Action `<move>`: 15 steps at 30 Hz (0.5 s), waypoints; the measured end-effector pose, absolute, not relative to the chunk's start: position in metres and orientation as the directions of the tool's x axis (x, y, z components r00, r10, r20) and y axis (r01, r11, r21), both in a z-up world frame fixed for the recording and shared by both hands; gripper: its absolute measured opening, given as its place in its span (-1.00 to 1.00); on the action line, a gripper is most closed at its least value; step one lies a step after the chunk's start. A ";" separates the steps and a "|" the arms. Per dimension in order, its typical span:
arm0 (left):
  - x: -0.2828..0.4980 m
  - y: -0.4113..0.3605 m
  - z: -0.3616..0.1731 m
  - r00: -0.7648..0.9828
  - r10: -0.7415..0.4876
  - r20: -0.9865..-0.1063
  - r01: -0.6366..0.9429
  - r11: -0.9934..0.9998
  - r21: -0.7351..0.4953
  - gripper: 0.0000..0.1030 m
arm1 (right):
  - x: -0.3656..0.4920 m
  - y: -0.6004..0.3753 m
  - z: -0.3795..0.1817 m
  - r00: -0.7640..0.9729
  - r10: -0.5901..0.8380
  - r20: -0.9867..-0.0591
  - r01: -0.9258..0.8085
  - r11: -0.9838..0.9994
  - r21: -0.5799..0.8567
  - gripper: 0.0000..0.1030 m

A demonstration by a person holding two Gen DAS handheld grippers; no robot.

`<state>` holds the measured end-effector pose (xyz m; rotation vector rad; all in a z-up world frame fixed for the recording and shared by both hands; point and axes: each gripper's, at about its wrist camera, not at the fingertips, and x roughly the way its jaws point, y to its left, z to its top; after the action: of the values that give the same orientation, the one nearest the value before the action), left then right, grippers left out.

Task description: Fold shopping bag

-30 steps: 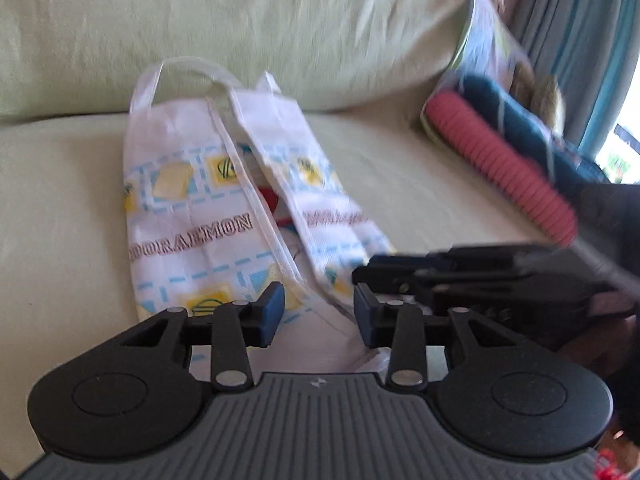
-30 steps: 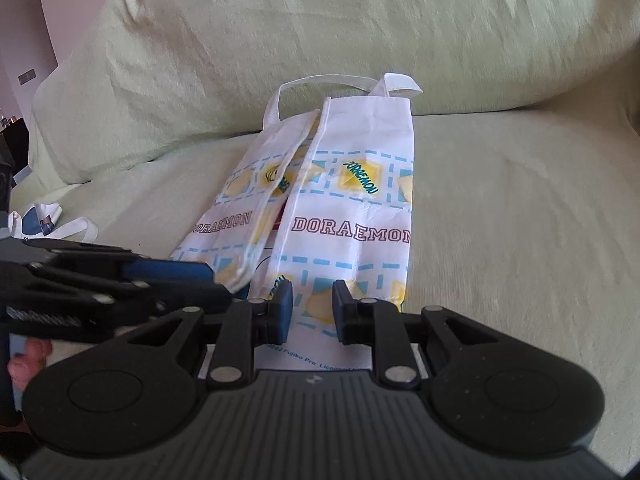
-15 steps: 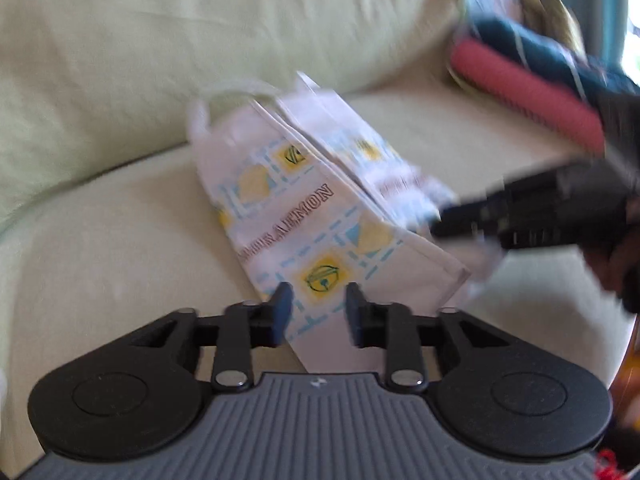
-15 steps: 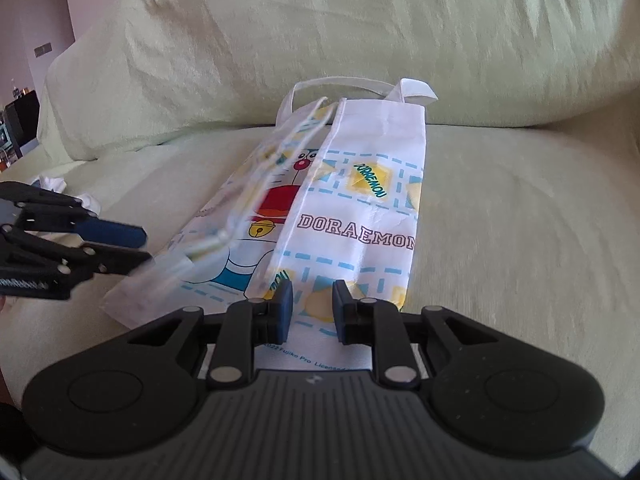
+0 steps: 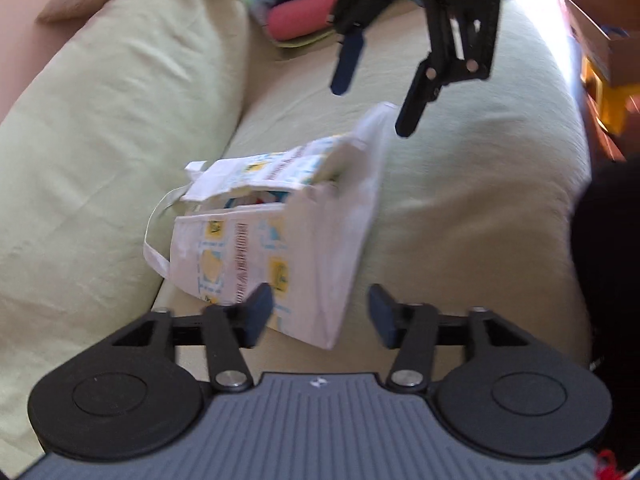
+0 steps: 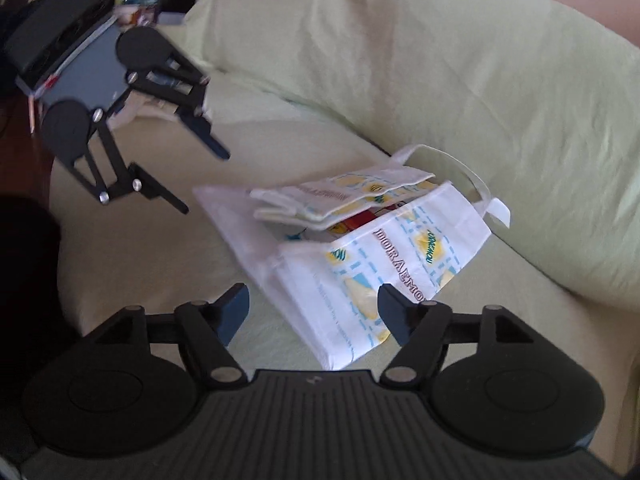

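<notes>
"DORAEMON" lettering on shopping bag [image 6: 404,264]

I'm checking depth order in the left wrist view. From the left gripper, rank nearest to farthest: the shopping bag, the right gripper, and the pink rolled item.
1. Shopping bag: on the seat cushion just beyond the open left gripper.
2. Right gripper: open, hanging past the bag's far end, upper right.
3. Pink rolled item: top centre, in the pile behind the right gripper.
</notes>
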<state>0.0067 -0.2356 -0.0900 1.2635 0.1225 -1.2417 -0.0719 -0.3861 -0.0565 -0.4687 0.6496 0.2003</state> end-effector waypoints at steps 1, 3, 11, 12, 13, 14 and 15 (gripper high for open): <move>0.005 -0.235 -0.100 0.428 -0.616 -0.661 0.708 -0.226 0.669 0.30 | -0.073 -0.381 -0.065 0.774 0.001 -0.633 -0.350 0.834 -0.427 0.27; 0.006 -0.236 -0.111 0.453 -0.612 -0.648 0.666 -0.250 0.703 0.31 | -0.074 -0.373 -0.083 0.795 -0.069 -0.603 -0.363 0.742 -0.563 0.16; 0.037 -0.254 -0.106 0.329 -0.605 -0.725 0.721 -0.335 0.606 -0.26 | -0.054 -0.369 -0.097 0.831 -0.053 -0.554 -0.358 0.711 -0.605 -0.72; 0.041 -0.256 -0.102 0.311 -0.583 -0.750 0.749 -0.336 0.571 -0.31 | -0.054 -0.369 -0.091 0.819 -0.034 -0.572 -0.369 0.731 -0.573 -0.73; 0.041 -0.253 -0.098 0.295 -0.565 -0.771 0.765 -0.343 0.544 -0.32 | -0.054 -0.369 -0.086 0.808 -0.015 -0.589 -0.380 0.751 -0.540 -0.73; 0.040 -0.250 -0.093 0.281 -0.551 -0.786 0.772 -0.357 0.526 -0.33 | -0.055 -0.369 -0.079 0.793 0.012 -0.609 -0.394 0.773 -0.498 -0.74; 0.036 -0.245 -0.088 0.260 -0.534 -0.805 0.778 -0.378 0.502 -0.33 | -0.058 -0.368 -0.070 0.772 0.050 -0.633 -0.412 0.797 -0.440 -0.74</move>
<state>0.0355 -0.2446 -0.0876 1.3614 0.2523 -1.4189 -0.0579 -0.3680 -0.0696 -0.6030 0.6463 0.2674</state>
